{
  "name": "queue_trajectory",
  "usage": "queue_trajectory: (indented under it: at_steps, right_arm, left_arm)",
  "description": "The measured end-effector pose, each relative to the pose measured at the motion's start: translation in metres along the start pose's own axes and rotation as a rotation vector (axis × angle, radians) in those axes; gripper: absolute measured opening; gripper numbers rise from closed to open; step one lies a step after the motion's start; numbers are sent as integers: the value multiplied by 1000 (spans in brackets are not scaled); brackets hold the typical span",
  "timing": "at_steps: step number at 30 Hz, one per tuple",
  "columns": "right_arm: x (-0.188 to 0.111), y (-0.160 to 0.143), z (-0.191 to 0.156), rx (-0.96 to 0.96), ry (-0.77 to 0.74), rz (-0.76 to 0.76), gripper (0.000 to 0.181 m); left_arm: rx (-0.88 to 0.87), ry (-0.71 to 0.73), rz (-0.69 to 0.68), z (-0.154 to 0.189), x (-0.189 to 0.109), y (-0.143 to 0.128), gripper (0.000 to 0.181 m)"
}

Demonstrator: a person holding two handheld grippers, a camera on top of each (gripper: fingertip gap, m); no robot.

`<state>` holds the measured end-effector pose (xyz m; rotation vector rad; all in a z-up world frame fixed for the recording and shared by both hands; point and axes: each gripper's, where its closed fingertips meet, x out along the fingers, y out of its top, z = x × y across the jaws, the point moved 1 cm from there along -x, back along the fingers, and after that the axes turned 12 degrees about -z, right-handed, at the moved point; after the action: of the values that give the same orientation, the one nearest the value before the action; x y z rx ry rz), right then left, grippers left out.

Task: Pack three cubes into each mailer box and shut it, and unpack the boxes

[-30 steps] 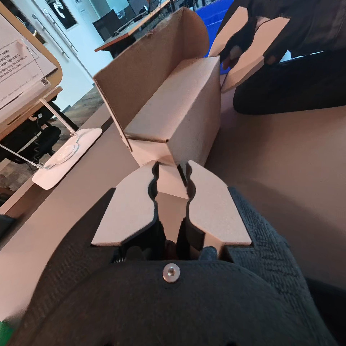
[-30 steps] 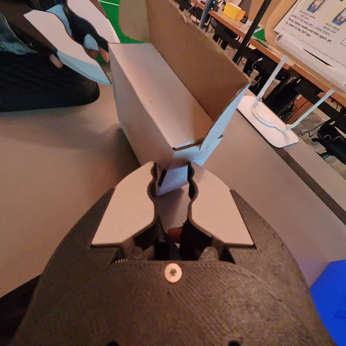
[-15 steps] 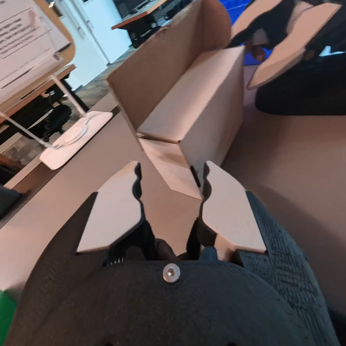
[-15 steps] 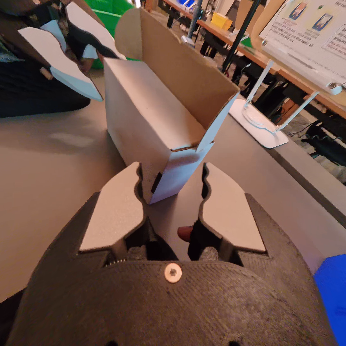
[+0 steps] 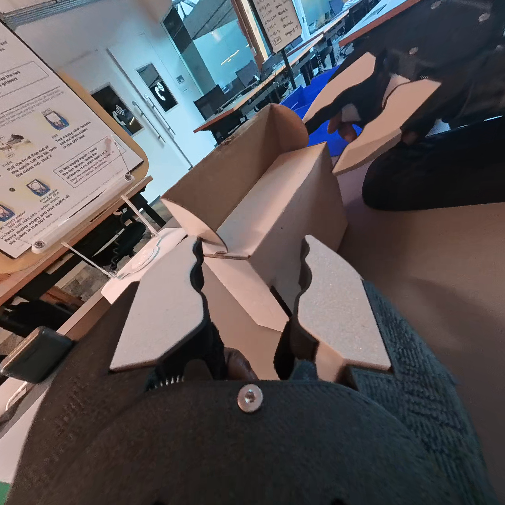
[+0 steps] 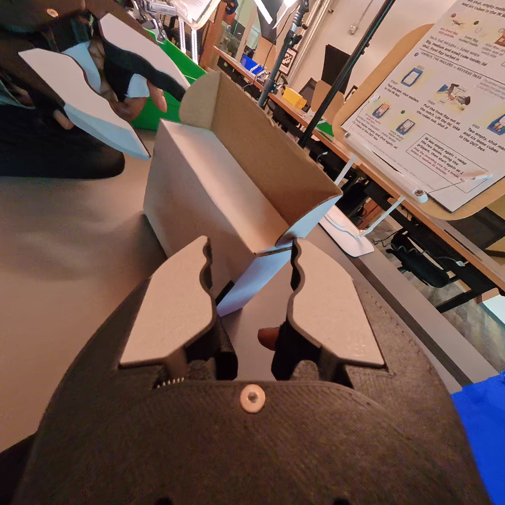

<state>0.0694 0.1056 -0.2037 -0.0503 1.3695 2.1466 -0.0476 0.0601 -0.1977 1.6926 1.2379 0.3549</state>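
Cardboard mailer box (image 5: 284, 207) sits on a grey surface (image 6: 62, 232), its lid standing up and a side flap hanging out at each end. Left gripper (image 5: 251, 246) faces one end, jaws released, the flap between them unpinched. Right gripper (image 6: 251, 246) faces the opposite end, jaws likewise released around that flap. Instruction board (image 6: 437, 103) stands beside the box.

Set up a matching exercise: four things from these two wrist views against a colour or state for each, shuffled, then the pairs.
Things:
1. mailer box
2. left gripper
3. bin behind the far gripper, right wrist view
4. instruction board

States:
A. green
B. propped on a white stand
C. lid raised
D. fingers apart, astride a side flap

Pairs: 1-C, 2-D, 3-A, 4-B
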Motion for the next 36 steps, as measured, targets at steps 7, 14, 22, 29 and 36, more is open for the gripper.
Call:
queue_trajectory:
  at_steps: [7, 14, 22, 29, 36]
  right_arm:
    - [2, -4, -1, -30, -9, -38, 51]
    - [0, -5, -1, -41, -4, -42, 51]
    - [-16, 24, 25, 216, 50, 142, 51]
    - [-11, 48, 68, 595, 86, 249, 0]
    - [2, 31, 49, 548, 134, 124, 0]
  left_arm:
    - [83, 43, -90, 0, 4, -14, 59]
    - [112, 42, -116, 0, 3, -18, 52]
    - [-121, 39, 119, -33, -18, 22, 50]
    - [-577, -21, 210, -71, -4, 34, 3]
    - [-534, -150, 117, -46, 3, 24, 0]
